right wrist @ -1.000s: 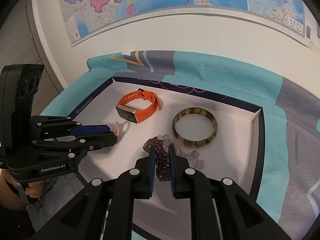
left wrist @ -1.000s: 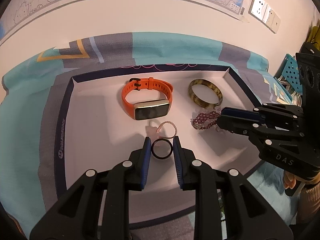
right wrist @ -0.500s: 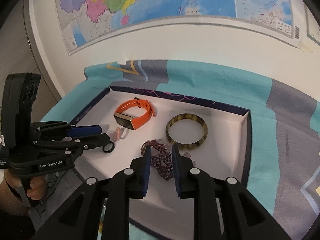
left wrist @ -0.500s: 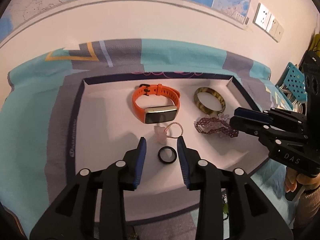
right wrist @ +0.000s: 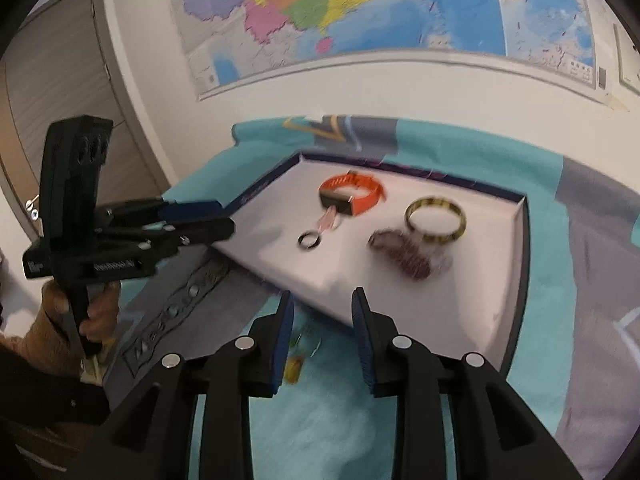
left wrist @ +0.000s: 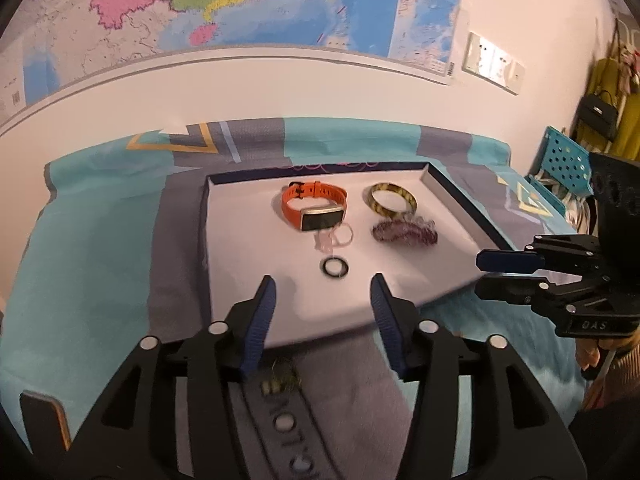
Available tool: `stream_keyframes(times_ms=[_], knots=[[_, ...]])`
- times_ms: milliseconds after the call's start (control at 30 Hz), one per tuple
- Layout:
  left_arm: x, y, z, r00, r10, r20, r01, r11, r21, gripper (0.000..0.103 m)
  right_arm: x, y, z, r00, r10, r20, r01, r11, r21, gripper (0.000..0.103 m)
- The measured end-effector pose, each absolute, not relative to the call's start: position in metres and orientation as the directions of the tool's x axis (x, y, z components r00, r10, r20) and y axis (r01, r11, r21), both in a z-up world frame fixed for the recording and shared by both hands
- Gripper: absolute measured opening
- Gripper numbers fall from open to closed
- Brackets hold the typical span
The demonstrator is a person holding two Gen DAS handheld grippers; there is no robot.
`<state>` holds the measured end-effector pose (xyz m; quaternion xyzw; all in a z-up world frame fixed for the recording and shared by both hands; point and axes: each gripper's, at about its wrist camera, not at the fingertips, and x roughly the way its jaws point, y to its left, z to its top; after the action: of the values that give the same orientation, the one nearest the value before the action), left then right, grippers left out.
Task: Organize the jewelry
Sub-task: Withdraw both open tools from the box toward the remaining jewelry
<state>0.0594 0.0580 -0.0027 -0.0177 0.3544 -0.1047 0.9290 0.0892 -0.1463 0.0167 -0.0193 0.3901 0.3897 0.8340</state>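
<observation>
Wall map (left wrist: 248, 4) and white wall back a bench draped in a teal and grey cloth (left wrist: 100, 272), on which a shallow white tray (left wrist: 248, 248) with a dark rim sits.

All the jewelry lies inside the tray. An orange watch (left wrist: 314, 206) stands at the far middle, its dark face turned toward the near side. A mottled yellow-brown bangle (left wrist: 392, 200) lies flat to its right, apart from it. Just near of the bangle lies a heap of dark purple beads (left wrist: 404, 232), touching or almost touching the bangle's rim; blur prevents a firmer reading. A thin pink bracelet (left wrist: 338, 236) rests against the near side of the watch. A small black ring (left wrist: 335, 267) lies alone, near of the pink bracelet and closest to the tray's near edge.

Left tongs (left wrist: 322, 300) hover over the tray's near edge, jaws opening, nothing between them. Right tongs (right wrist: 322, 320) hover at the tray's near corner, jaws likewise opening and empty. Each is carried by a hand (right wrist: 94, 312) on its grip.

A small yellow-green item (right wrist: 294, 362) lies on the cloth beside the tray, too blurred to identify.
</observation>
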Motion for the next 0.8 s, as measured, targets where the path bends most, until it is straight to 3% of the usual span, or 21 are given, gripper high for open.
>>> stream_keyframes(times_ms=[500, 800], knots=[[0.017, 0.069, -0.029, 0.687, -0.206, -0.697, 0.216, 0.974, -0.076, 0.054, 0.069, -0.141, -0.009, 0.336, 0.62, -0.709, -0.65, 0.697, 0.301, 0.033], [0.035, 0.066, -0.045, 0.633, -0.17, -0.756, 0.18, 0.981, -0.069, 0.042, 0.069, -0.141, -0.011, 0.34, 0.617, -0.71, -0.643, 0.703, 0.303, 0.033]])
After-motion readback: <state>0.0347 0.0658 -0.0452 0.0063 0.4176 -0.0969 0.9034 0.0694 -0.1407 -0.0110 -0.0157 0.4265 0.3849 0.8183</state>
